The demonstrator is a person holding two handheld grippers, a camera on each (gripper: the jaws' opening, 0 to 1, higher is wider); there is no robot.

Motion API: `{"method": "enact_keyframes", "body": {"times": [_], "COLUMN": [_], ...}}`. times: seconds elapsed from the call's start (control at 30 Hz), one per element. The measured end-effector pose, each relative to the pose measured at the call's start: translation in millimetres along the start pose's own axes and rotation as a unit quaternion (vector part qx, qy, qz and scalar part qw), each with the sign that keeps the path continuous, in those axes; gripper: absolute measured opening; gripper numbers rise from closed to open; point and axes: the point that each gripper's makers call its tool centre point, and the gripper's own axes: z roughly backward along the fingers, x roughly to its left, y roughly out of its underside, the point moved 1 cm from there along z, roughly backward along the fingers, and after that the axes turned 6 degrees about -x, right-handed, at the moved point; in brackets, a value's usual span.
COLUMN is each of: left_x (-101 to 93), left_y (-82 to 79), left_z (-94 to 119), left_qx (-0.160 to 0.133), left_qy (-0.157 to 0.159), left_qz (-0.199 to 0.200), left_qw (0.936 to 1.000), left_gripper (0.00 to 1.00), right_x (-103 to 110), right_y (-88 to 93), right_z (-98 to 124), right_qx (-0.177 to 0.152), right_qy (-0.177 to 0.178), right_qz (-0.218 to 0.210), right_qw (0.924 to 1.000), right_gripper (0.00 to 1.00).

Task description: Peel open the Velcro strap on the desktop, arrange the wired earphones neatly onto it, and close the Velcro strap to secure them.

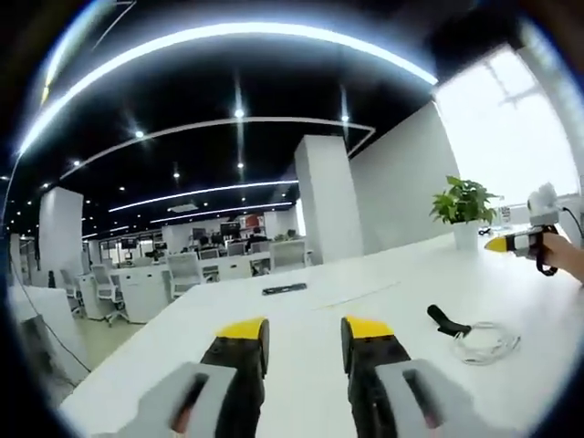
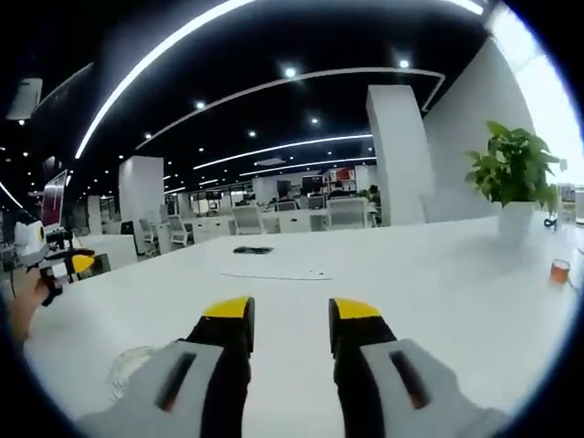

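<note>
Both the left gripper [image 1: 303, 336] and right gripper [image 2: 290, 315] hover with jaws parted, holding nothing. The black Velcro strap [image 1: 442, 318] lies beside the coiled white earphones [image 1: 485, 343] near the desk's [image 1: 383, 283] right edge. Best to pin one strap end and peel the flap slowly.

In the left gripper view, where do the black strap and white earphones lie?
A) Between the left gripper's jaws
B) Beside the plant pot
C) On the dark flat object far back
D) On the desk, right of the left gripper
D: the strap and earphones lie on the desk, right of the open left gripper.
</note>
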Motion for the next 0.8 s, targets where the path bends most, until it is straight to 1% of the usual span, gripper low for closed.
{"method": "enact_keyframes", "body": {"times": [0.17, 0.3, 0.4, 0.43, 0.47, 0.53, 0.57, 0.6, 0.67, 0.7, 0.73, 0.8], "left_x": [0.6, -1.6, -1.8, -6.5, -8.3, -5.9, -3.3, -2.8, -3.1, -5.5, -6.9, -8.8], "left_y": [-0.7, -1.7, -3.3, 3.4, 5.9, 2.1, 2.4, 3.1, 4.8, 4.8, 4.8, 5.1], "left_z": [-0.5, -0.5, -0.9, 3.1, 5.9, 7.3, 7.2, 7.2, 6.2, 5.3, 5.1, 4.4], "left_qx": [0.003, 0.001, -0.004, -0.006, -0.008, -0.018, -0.02, -0.019, -0.016, -0.015, -0.015, -0.016], "left_qy": [0.004, 0.006, 0.005, 0.005, 0.003, -0.001, -0.007, -0.008, -0.007, -0.002, 0.001, 0.004], "left_qz": [0.004, 0.007, 0.01, 0.009, 0.01, 0.011, 0.01, 0.008, 0.008, 0.012, 0.015, 0.014], "left_qw": [1.0, 1.0, 0.9999, 0.9999, 0.9999, 0.9998, 0.9997, 0.9998, 0.9998, 0.9998, 0.9998, 0.9998], "left_gripper": [0.38, 0.38, 0.38, 0.38, 0.38, 0.38, 0.38, 0.38, 0.38, 0.38, 0.38, 0.38], "right_x": [4.7, 12.3, 19.8, 20.2, 18.8, 13.5, 9.3, 8.2, 7.8, 11.1, 13.4, 14.9], "right_y": [4.8, 11.1, 15.8, 16.5, 15.8, 13.7, 14.3, 15.6, 17.3, 17.3, 16.2, 14.4], "right_z": [-1.1, -2.2, -3.6, -3.6, -3.5, -4.9, -5.2, -5.0, -3.2, -2.8, -3.0, -2.8], "right_qx": [0.005, 0.015, 0.02, 0.02, 0.013, 0.002, 0.002, 0.005, 0.009, 0.006, 0.002, -0.002], "right_qy": [-0.005, -0.015, -0.022, -0.022, -0.018, -0.006, 0.003, 0.005, 0.003, -0.001, -0.006, -0.011], "right_qz": [0.006, 0.009, 0.022, 0.024, 0.032, 0.049, 0.06, 0.064, 0.055, 0.026, 0.011, 0.006], "right_qw": [1.0, 0.9997, 0.9993, 0.9993, 0.9992, 0.9988, 0.9982, 0.9979, 0.9984, 0.9997, 0.9999, 0.9999], "right_gripper": [0.36, 0.36, 0.36, 0.36, 0.37, 0.37, 0.37, 0.37, 0.38, 0.38, 0.38, 0.38]}}
